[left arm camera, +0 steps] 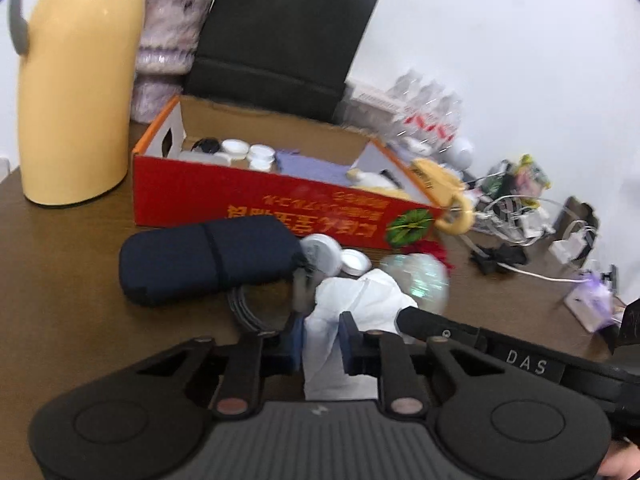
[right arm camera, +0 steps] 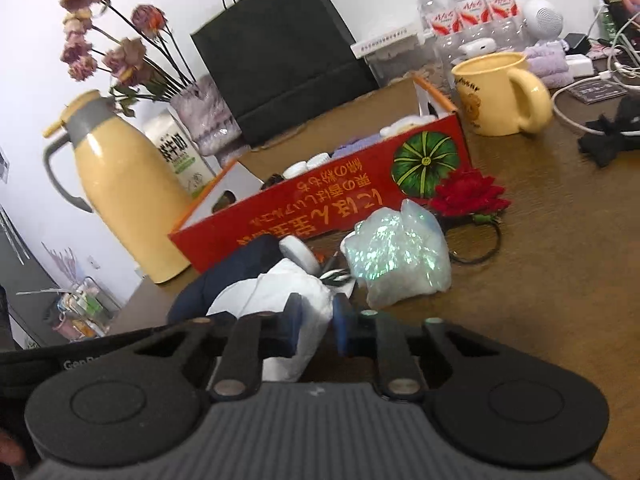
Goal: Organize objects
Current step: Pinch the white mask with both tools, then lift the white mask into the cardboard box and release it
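Note:
A crumpled white plastic bag lies on the brown table in front of a red cardboard box. My left gripper is shut on one part of the bag, which is pinched between its blue pads. My right gripper is shut on another fold of the same bag. Beside the bag lie a navy pouch, a white jar and an iridescent wrapper. Small white jars and a purple cloth sit inside the box.
A yellow thermos stands left of the box, and a black paper bag behind it. A yellow mug, a red flower hair tie, water bottles and tangled cables fill the right side.

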`<state>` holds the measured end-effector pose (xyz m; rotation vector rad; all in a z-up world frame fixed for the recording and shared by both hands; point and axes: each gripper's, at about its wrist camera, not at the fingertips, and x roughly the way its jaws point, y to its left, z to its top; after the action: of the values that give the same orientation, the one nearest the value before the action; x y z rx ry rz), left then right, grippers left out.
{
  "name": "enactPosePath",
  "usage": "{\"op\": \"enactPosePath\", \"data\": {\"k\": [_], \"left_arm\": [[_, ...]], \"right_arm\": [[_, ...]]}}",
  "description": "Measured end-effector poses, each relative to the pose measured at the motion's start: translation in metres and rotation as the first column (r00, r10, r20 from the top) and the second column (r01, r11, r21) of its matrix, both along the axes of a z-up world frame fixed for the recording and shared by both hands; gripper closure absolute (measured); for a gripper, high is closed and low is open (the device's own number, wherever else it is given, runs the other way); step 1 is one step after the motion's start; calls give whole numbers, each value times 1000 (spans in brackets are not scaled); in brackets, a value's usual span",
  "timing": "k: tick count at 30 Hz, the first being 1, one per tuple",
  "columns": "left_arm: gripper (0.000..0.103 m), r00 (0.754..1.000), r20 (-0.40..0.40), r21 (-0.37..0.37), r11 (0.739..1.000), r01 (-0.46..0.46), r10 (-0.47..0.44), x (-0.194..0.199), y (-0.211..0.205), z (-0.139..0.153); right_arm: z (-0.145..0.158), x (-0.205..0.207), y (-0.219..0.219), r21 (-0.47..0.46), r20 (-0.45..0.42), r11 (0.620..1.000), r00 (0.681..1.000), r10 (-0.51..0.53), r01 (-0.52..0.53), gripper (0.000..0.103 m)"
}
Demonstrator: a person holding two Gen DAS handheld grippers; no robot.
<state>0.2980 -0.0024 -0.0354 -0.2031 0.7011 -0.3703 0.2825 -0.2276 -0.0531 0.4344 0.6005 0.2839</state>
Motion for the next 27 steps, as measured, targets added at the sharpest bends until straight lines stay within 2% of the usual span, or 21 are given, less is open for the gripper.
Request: {"op": "enactPosePath", "data": {"k": [3, 5, 7, 10, 13, 15, 16, 19, 22, 26, 27], "left_arm": [[87, 1000, 17, -1, 1000, 9, -9, -39, -1, 6], [86, 999, -5, 34, 999, 37, -37, -60, -8, 2], [84, 998, -53, 78, 997, 27, -22, -73, -15, -10], [72, 1000, -24, 157, 988, -12, 16, -92, -18, -16], [54, 1000, 13, 130, 991, -26, 25, -112, -1, -7], [52, 998, 9, 140, 988, -61, 60, -124, 13, -4], [52, 997, 5, 151, 986, -73, 74, -130, 18, -3], [50, 998, -16, 147, 987, -65, 68, -143, 25, -7], [53, 994, -68, 149, 986, -73, 84, -141, 22, -15], [53, 996, -63, 166, 985, -55, 67, -145, 15, -19], [56, 996, -60, 169, 984, -52, 63, -146, 13, -19]], "right_arm": [[12, -44, 9, -67, 21, 998, 1000, 10, -9, 86], [16, -77, 22, -188, 12, 982, 1000, 19, -16, 85], [14, -109, 30, -265, 4, 963, 999, 43, -41, 85], [11, -148, 34, -275, -39, 953, 992, 119, -125, 84], [15, -170, 27, -294, -23, 950, 994, 105, -107, 79], [16, -171, 19, -281, -11, 955, 995, 101, -100, 71], [15, -168, 17, -273, -8, 956, 994, 111, -109, 70], [10, -152, 19, -256, -14, 956, 989, 145, -143, 70], [-1, -132, 28, -253, -23, 953, 986, 164, -164, 70], [-5, -117, 41, -275, -27, 943, 982, 187, -187, 70], [-5, -117, 44, -286, -23, 938, 980, 197, -195, 70]]}}
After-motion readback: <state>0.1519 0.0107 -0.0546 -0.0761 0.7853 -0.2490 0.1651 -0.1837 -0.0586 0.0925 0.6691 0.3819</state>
